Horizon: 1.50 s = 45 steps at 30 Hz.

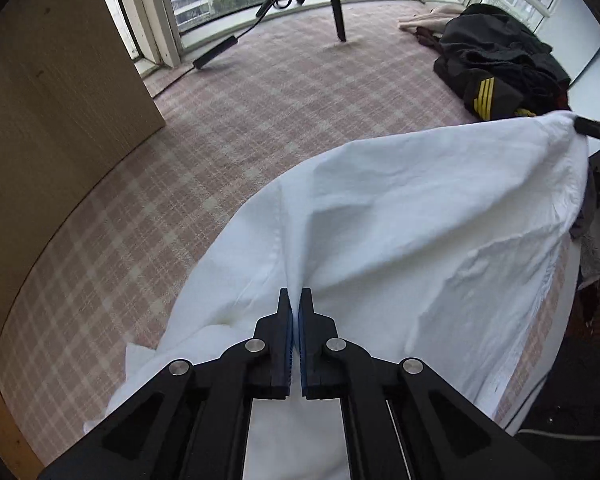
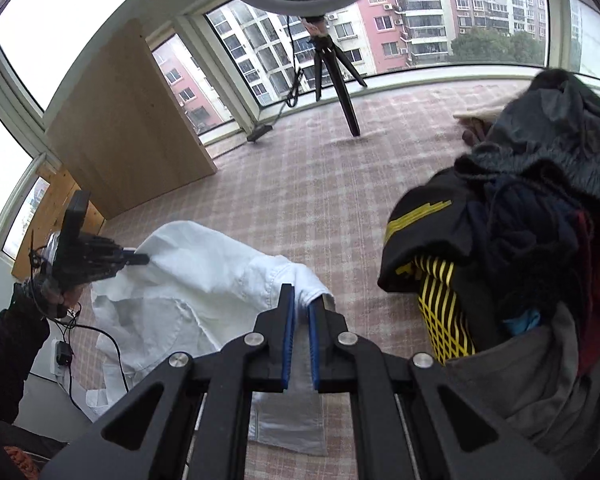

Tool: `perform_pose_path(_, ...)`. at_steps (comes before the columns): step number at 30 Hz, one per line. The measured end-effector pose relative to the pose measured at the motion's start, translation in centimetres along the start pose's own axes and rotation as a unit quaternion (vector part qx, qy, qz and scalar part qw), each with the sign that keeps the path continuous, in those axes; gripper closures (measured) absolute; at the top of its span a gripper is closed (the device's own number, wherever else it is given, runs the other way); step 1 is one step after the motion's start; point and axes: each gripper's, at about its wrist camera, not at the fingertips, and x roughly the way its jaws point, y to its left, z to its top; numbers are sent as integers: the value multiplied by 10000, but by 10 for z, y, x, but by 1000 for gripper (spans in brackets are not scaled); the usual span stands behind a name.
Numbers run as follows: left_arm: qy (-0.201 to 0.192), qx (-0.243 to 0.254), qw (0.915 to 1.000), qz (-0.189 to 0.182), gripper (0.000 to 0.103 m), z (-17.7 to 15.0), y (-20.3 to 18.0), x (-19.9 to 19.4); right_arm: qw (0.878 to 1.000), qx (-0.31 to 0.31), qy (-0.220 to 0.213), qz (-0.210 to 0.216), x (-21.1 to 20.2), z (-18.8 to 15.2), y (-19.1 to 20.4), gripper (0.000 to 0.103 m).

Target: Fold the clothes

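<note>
You hold a white shirt point(image 1: 400, 232) stretched between your two tools above a pink plaid covered surface point(image 1: 228, 120). In the left wrist view, your left hand-held gripper point(image 1: 295, 300) sits at the bottom centre of the frame, its blue-padded jaws pressed together on a fold of the white fabric, which fans out toward the right and fills the lower right of the frame. At the far right edge, the tip of your right hand-held gripper point(image 1: 580, 125) pinches a bunched corner of the same shirt. In the right wrist view, that right tool fills the bottom centre, jaws nearly together with a strip of white cloth caught between them, while your left tool shows small at the left, held by a dark-sleeved arm point(image 2: 12, 340) and biting the shirt's far edge. A pile of dark clothes point(image 2: 520, 240) with yellow stripes lies at the right of the frame. A black tripod point(image 2: 336, 76) stands near the windows point(image 2: 420, 20) at the top, and a wooden panel point(image 2: 128, 120) rises at upper left.
</note>
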Motion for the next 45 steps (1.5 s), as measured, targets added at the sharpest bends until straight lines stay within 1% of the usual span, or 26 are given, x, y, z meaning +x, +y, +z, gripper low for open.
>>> perform_pose_path(3, -192, 28, 9998, -67, 101, -32, -11, -35, 9990, -389, -217, -76, -13, 21, 25, 96)
perform_pose_path(5, -174, 7, 9997, -146, 101, -55, -18, -46, 9974, -628, -358, -33, -24, 31, 44, 96)
perform_pose_path(7, -130, -66, 9997, -170, 101, -78, -26, -50, 9949, -900, -450, 52, -34, 34, 62, 96)
perform_pose_path(8, -72, -119, 9997, -201, 101, -89, -31, -48, 9934, -1040, -478, 74, -37, 34, 71, 96)
perform_pose_path(10, 50, -173, 9996, -213, 101, -109, -39, -44, 9904, -1323, -408, -14, -39, 27, 85, 96)
perform_pose_path(11, 100, -172, 9996, -180, 101, -116, -42, -43, 9897, -1391, -331, -60, -36, 21, 89, 96)
perform_pose_path(13, 77, -201, 9997, -132, 101, -120, -43, -43, 9891, -1448, -188, -187, -31, 9, 90, 96)
perform_pose_path(16, 151, -473, 9987, -91, 94, -111, -33, -39, 9903, -1302, 58, -491, -20, -12, 73, 96)
perform_pose_path(18, 260, -670, 9974, 32, 84, -99, -25, -35, 9925, -1027, 258, -613, -11, -26, 54, 96)
perform_pose_path(19, 281, -754, 9967, 120, 73, -93, -22, -36, 9933, -877, 357, -664, -6, -32, 42, 96)
perform_pose_path(20, 245, -787, 9964, 207, 67, -86, -20, -38, 9942, -722, 389, -699, -4, -35, 32, 96)
perform_pose_path(22, 83, -691, 9971, 316, 67, -72, -20, -47, 9953, -425, 436, -758, 1, -40, 12, 96)
perform_pose_path(26, -95, -135, 9996, 240, 67, -62, -39, -67, 9970, -13, 269, -727, 9, -21, -4, 96)
perform_pose_path(28, -51, 138, 9998, 135, 67, -64, -51, -69, 9971, 193, 186, -710, 13, -11, -12, 96)
perform_pose_path(30, 70, 295, 9995, 15, 67, -71, -60, -65, 9967, 399, 103, -694, 16, -2, -20, 96)
perform_pose_path(31, 117, 357, 9992, -106, 67, -74, -63, -62, 9963, 466, 83, -715, 19, 3, -23, 96)
perform_pose_path(33, 190, 488, 9979, -373, 67, -77, -70, -54, 9956, 393, 163, -839, 29, 8, -18, 96)
perform_pose_path(34, 231, 532, 9974, -429, 67, -74, -71, -48, 9956, 358, 197, -846, 33, 9, -15, 96)
perform_pose_path(35, 277, 557, 9971, -447, 67, -69, -72, -40, 9961, 309, 231, -788, 36, 8, -12, 96)
perform_pose_path(36, 285, 556, 9973, -380, 67, -62, -69, -34, 9963, 247, 259, -777, 37, 7, -8, 96)
perform_pose_path(39, 225, 490, 9985, 32, 67, -36, -51, -15, 9960, 75, 285, -845, 35, 4, -2, 96)
perform_pose_path(41, 282, 235, 9990, 269, 67, -23, -30, -5, 9958, 33, 291, -870, 32, 2, -1, 96)
perform_pose_path(42, 366, 59, 9990, 242, 67, -19, -20, -1, 9956, 42, 300, -883, 30, 2, -3, 96)
perform_pose_path(43, 422, -6, 9990, 129, 67, -20, -16, -1, 9955, 58, 305, -893, 29, 2, -4, 96)
perform_pose_path(45, 461, 41, 9989, -90, 67, -26, -17, -6, 9955, 105, 311, -887, 28, 1, -8, 96)
